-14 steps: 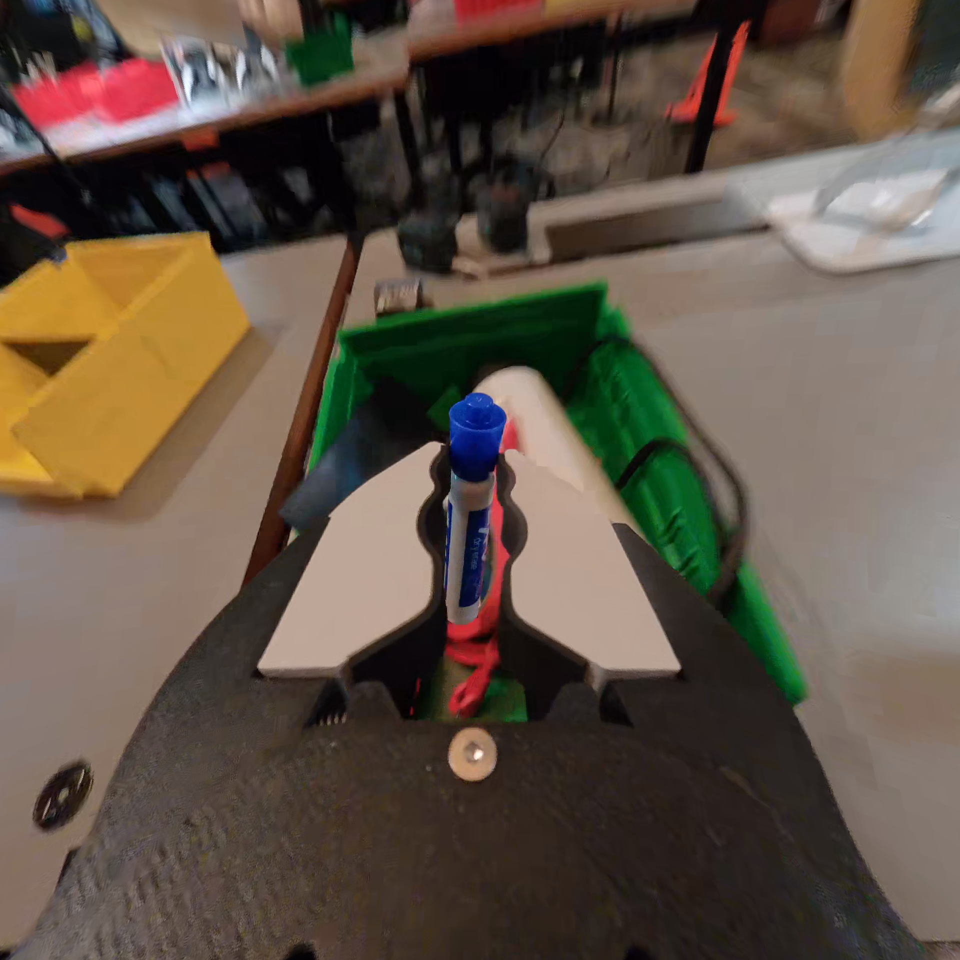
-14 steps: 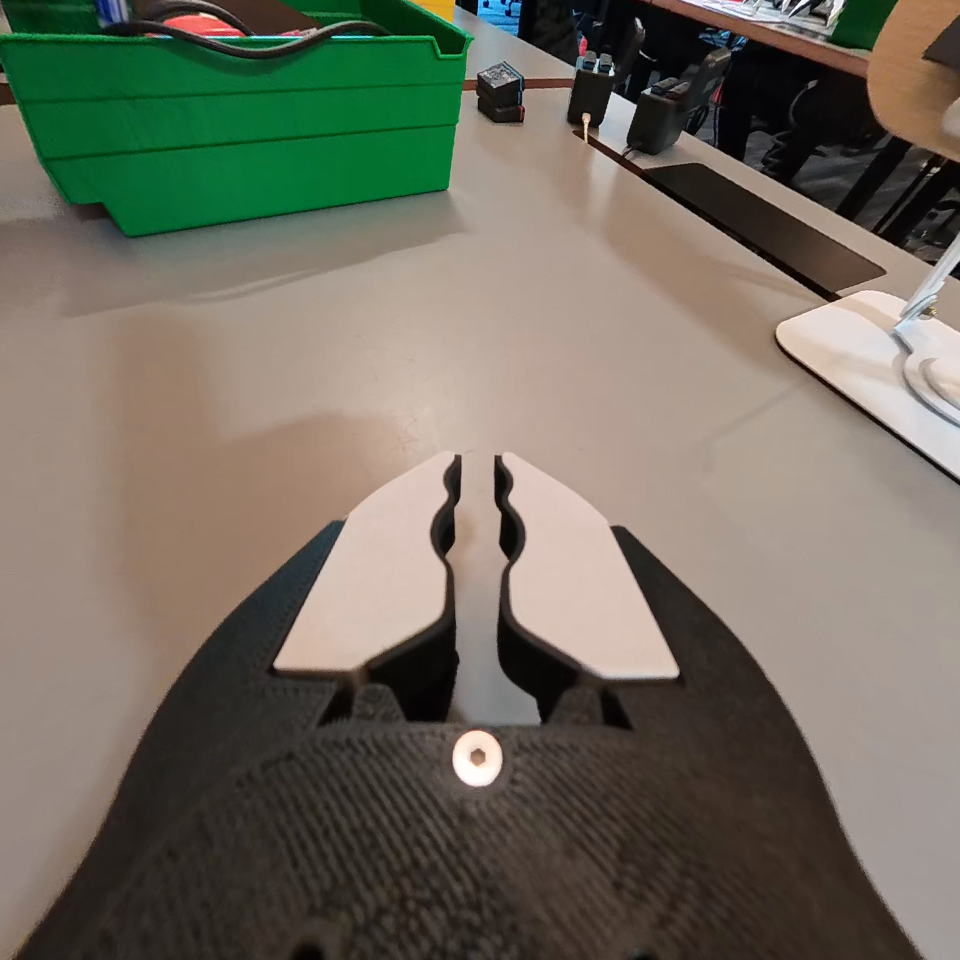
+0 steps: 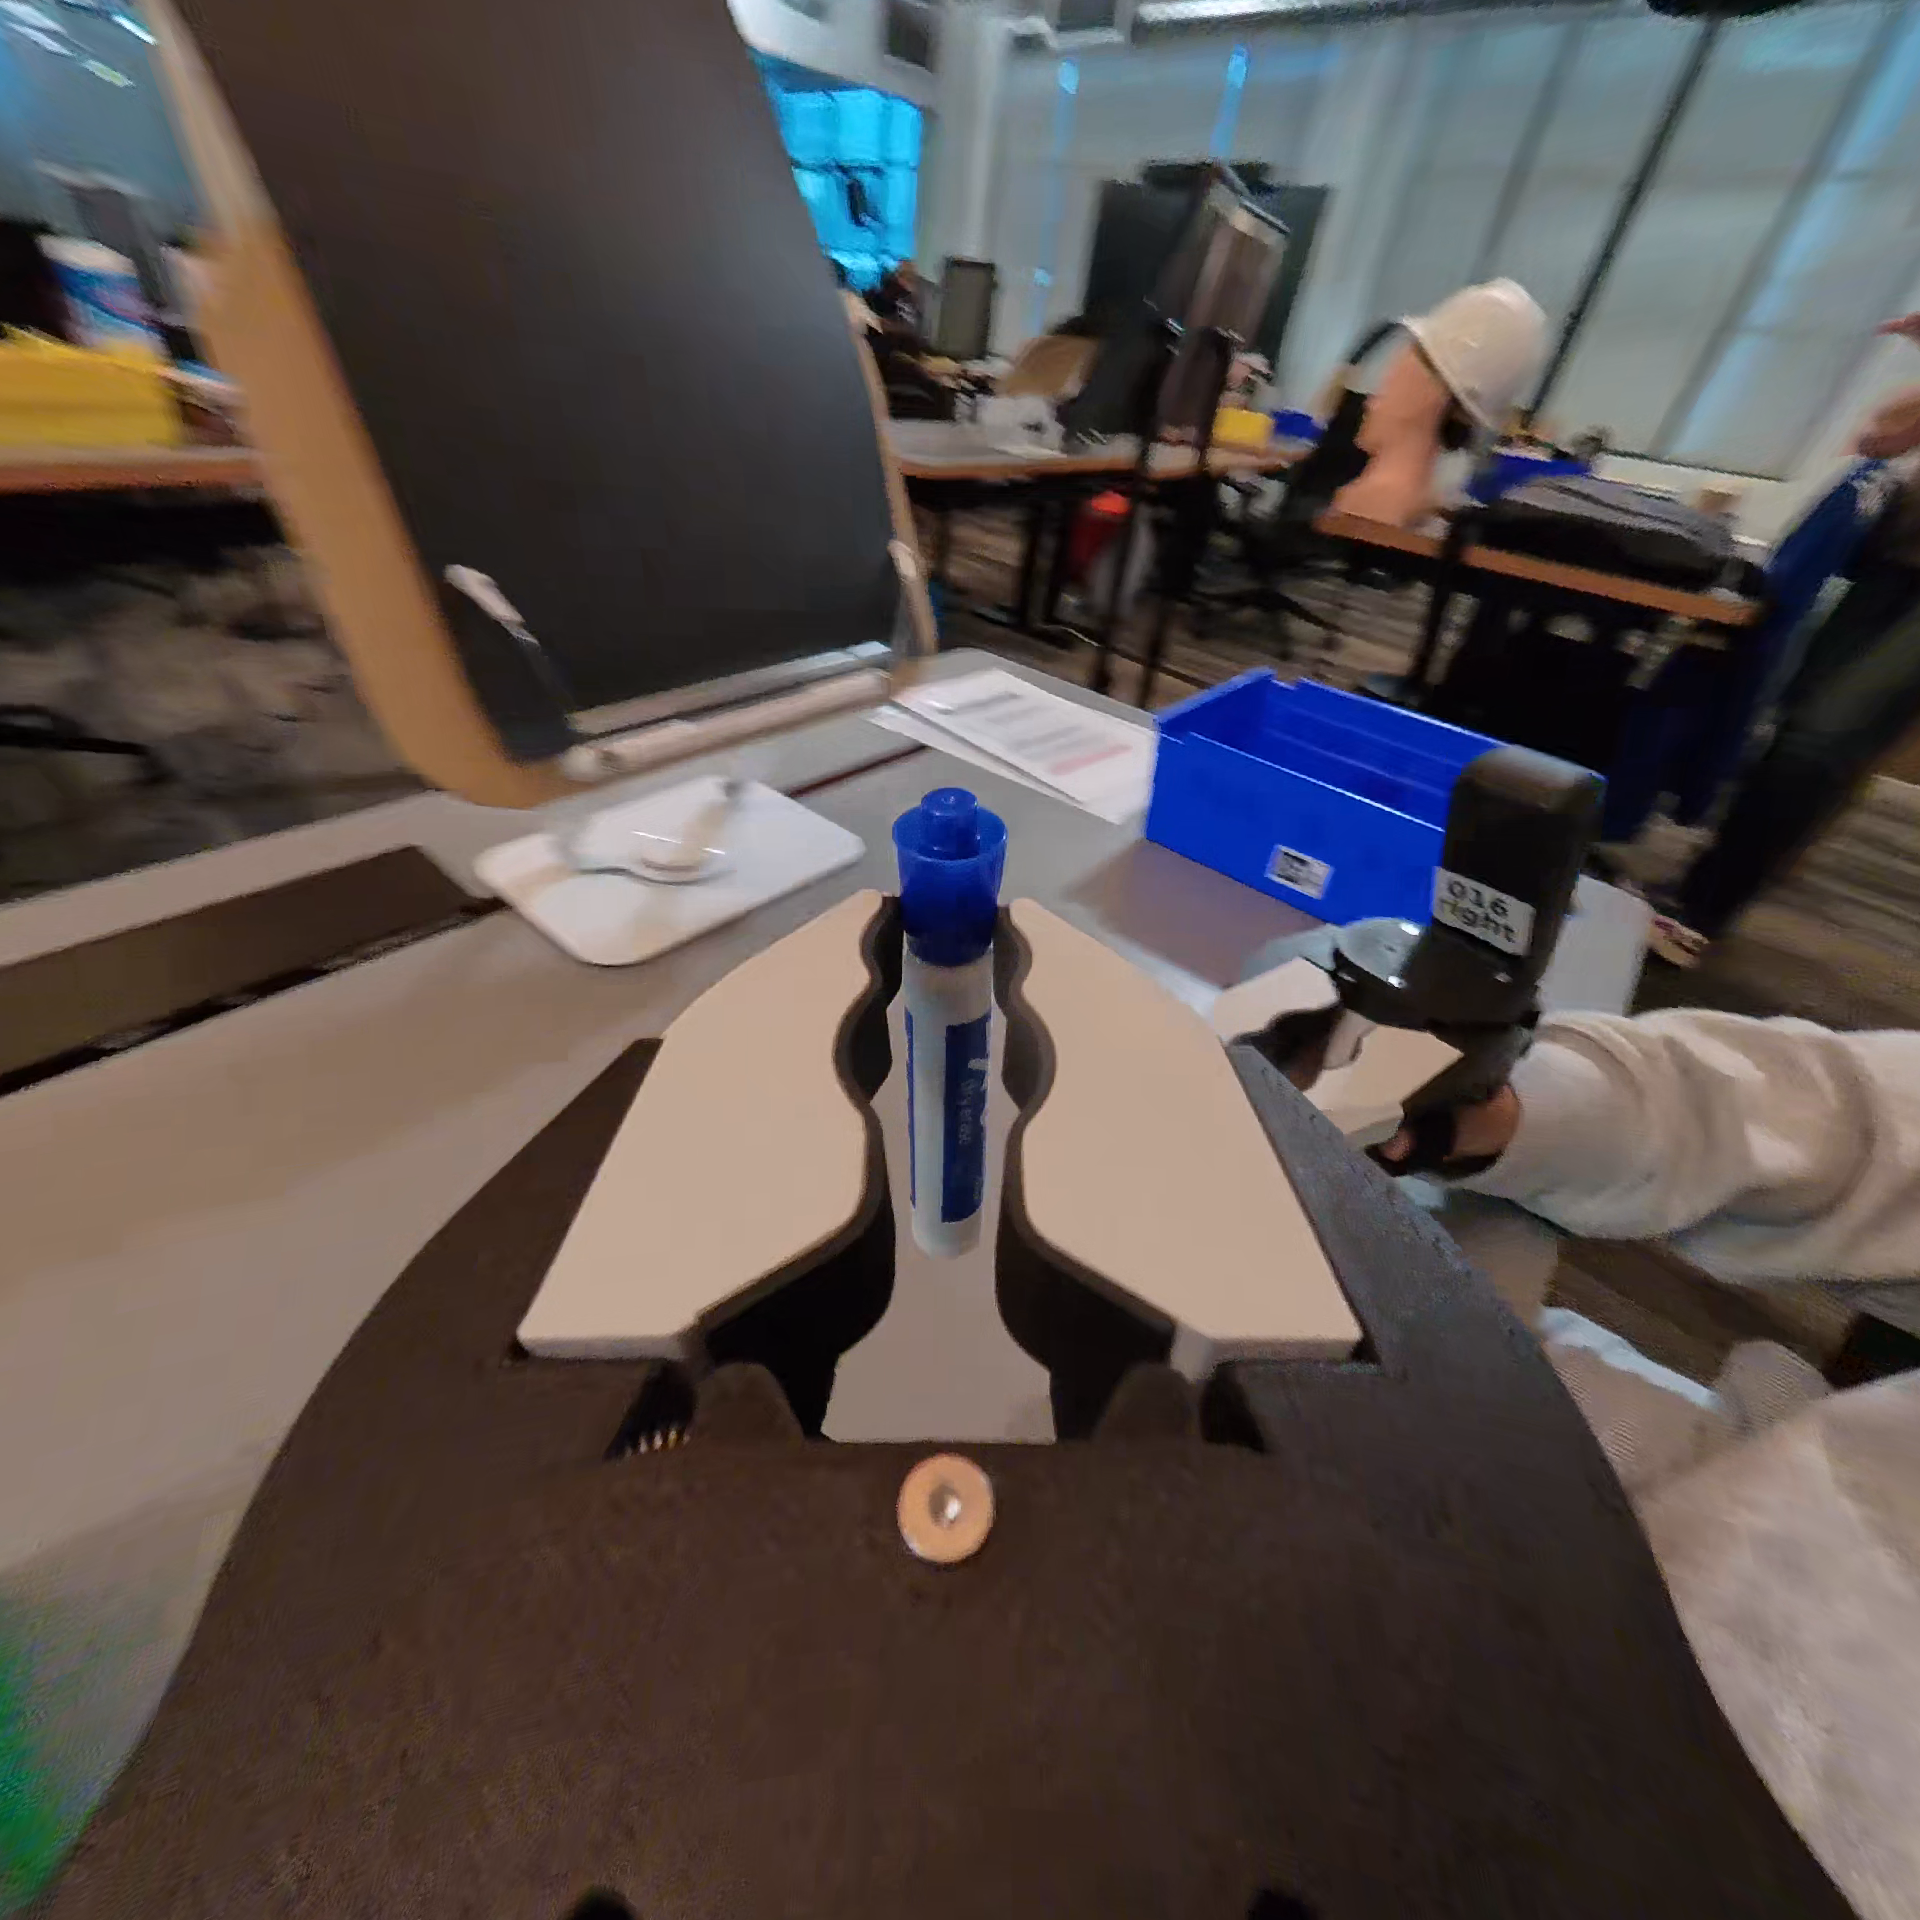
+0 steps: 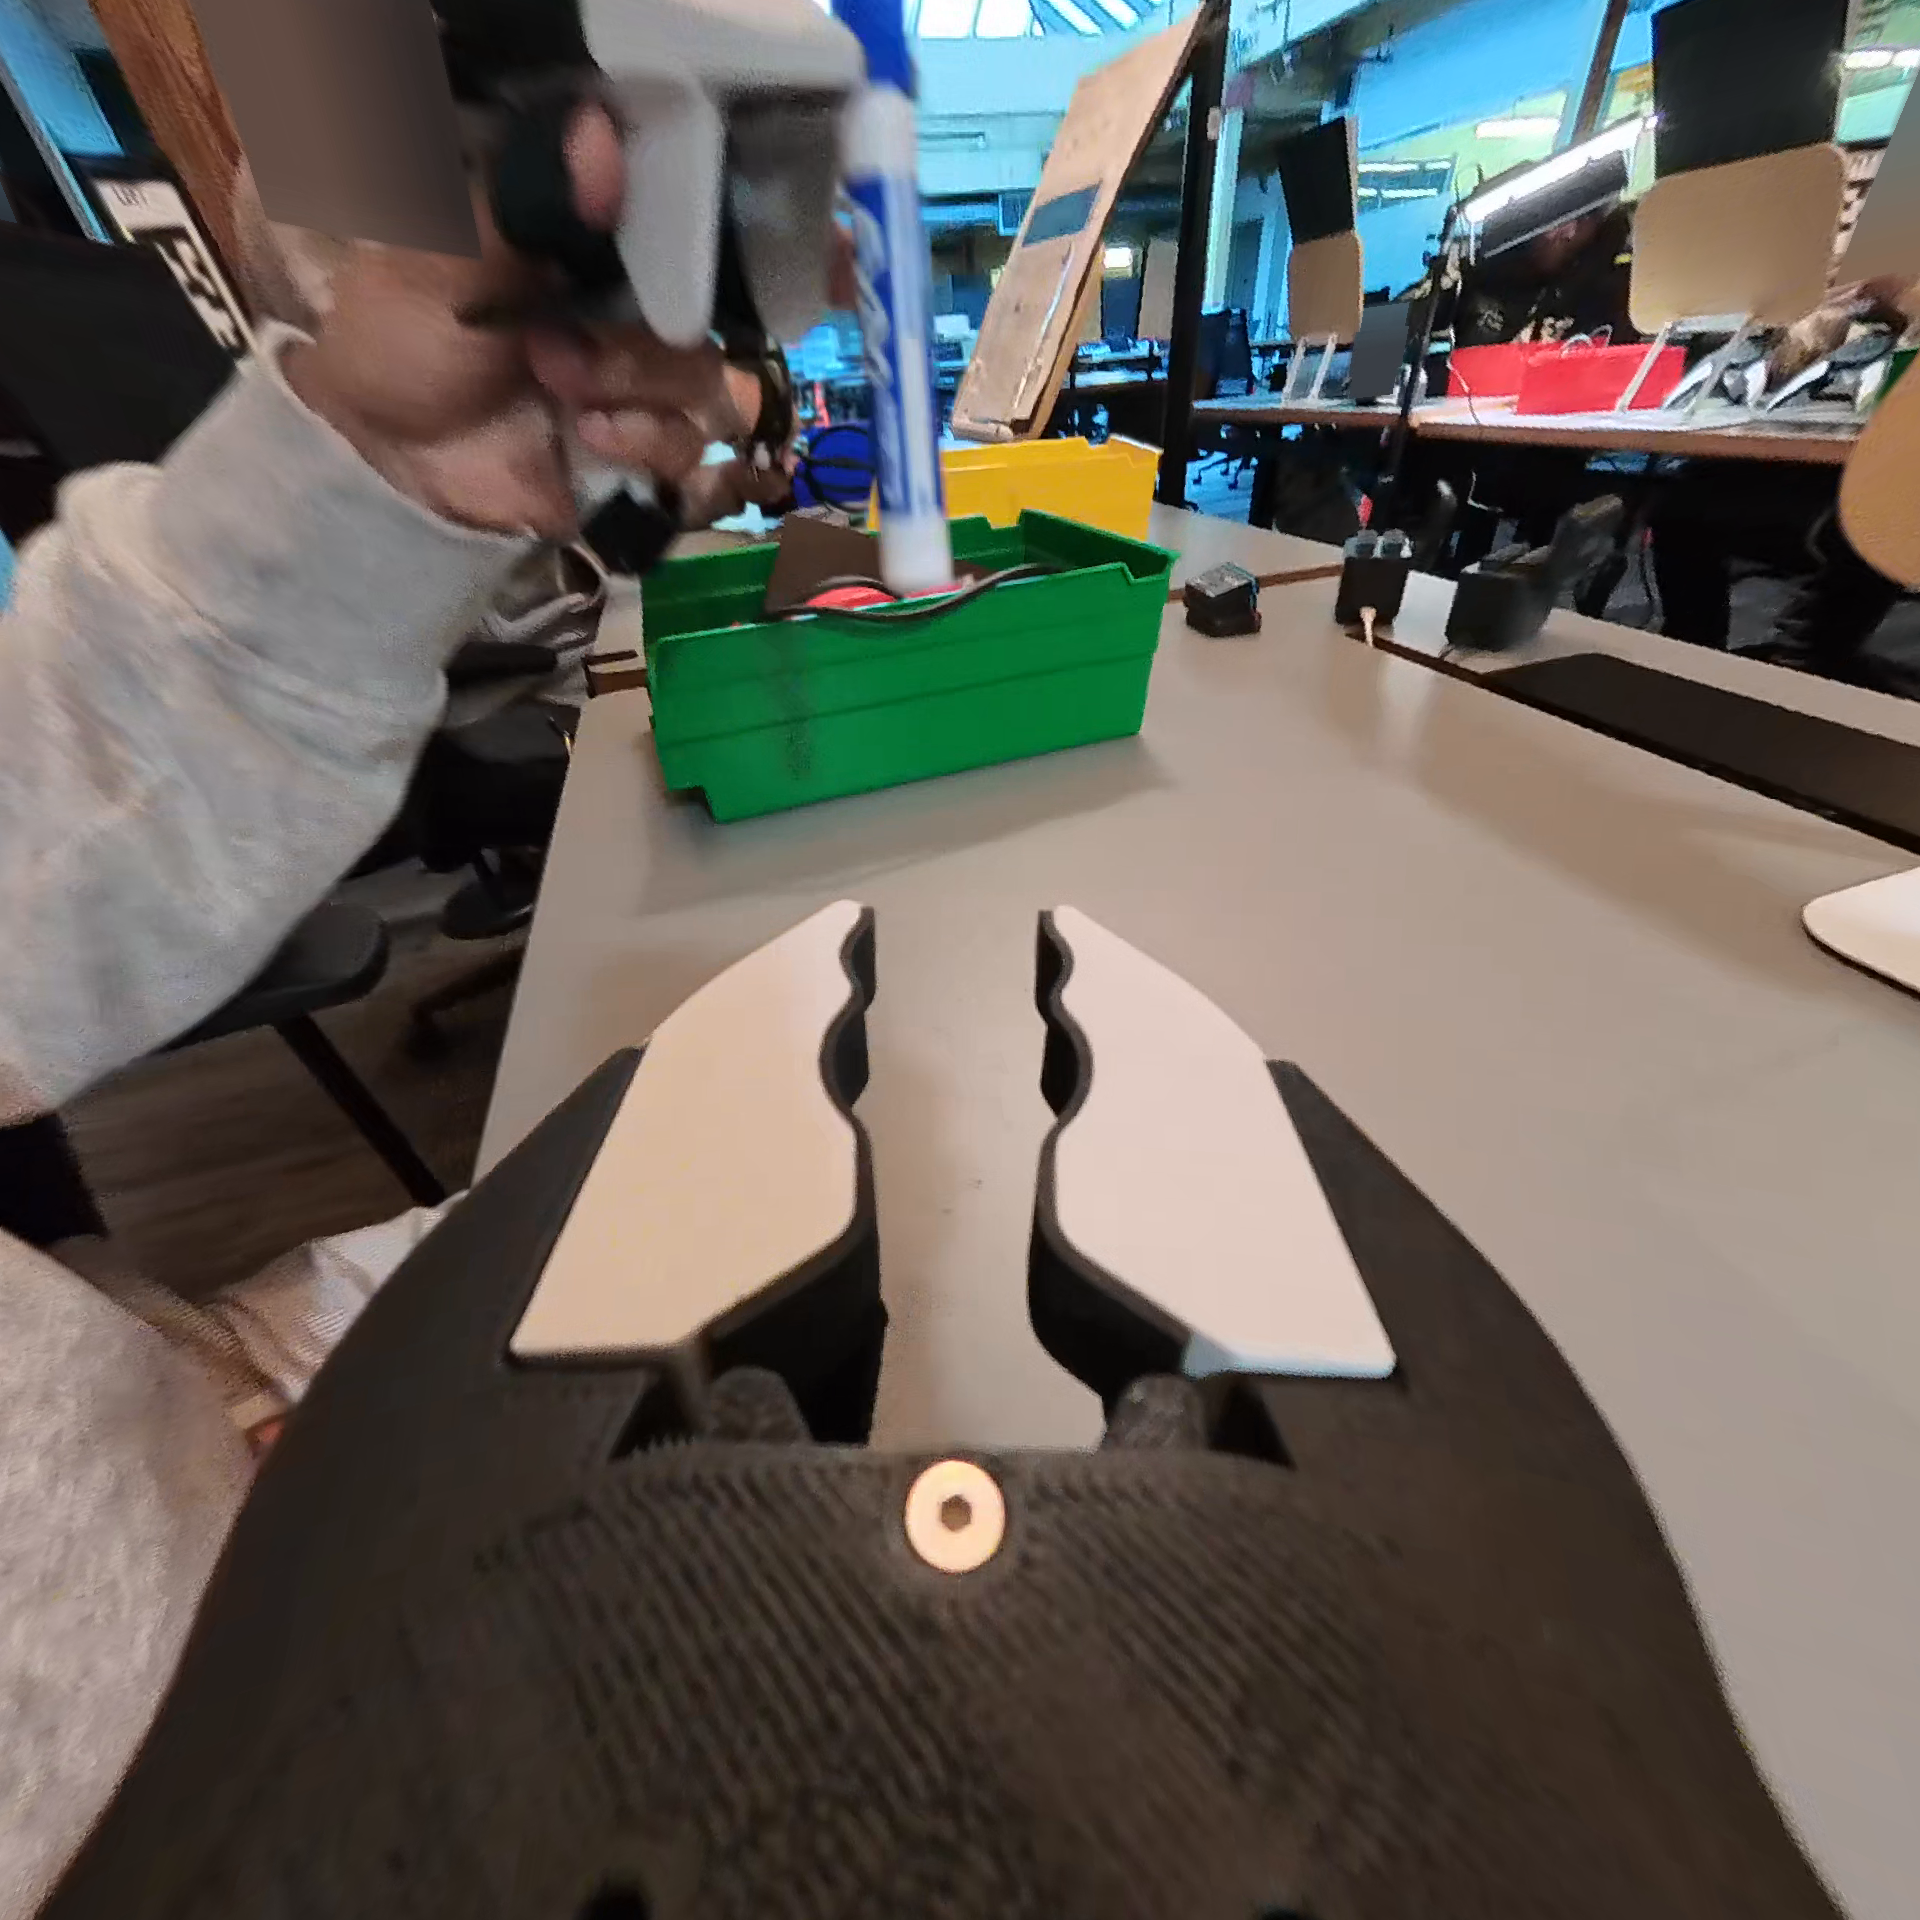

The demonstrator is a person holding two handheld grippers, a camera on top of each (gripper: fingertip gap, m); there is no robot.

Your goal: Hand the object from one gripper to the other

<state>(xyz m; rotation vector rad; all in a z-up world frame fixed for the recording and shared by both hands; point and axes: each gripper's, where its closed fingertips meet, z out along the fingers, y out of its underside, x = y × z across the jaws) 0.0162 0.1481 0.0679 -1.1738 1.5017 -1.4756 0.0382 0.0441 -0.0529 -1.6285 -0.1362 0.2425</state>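
Observation:
My left gripper [image 3: 945,925] is shut on a white marker with a blue cap [image 3: 943,1039], held upright above the grey table. In the right wrist view the same marker [image 4: 902,343] hangs from the left gripper at the upper left, above the green bin [image 4: 904,686]. My right gripper [image 4: 954,925] is open and empty, low over the table and pointing toward the bin. In the left wrist view the right gripper's body [image 3: 1496,904] shows at the right, held by a hand in a white sleeve, apart from the marker.
A blue bin [image 3: 1320,790] and a paper sheet [image 3: 1029,727] lie behind the right gripper. A white stand base [image 3: 675,862] with a tilted board sits ahead of the left gripper. A yellow bin [image 4: 1049,478] and small black devices [image 4: 1226,597] stand behind the green bin. One gripper's finger ends stand about 15 cm off the other's.
The left gripper has lifted the marker out of the green bin and swung to the right toward the right gripper. The right gripper's jaws have opened from nearly shut.

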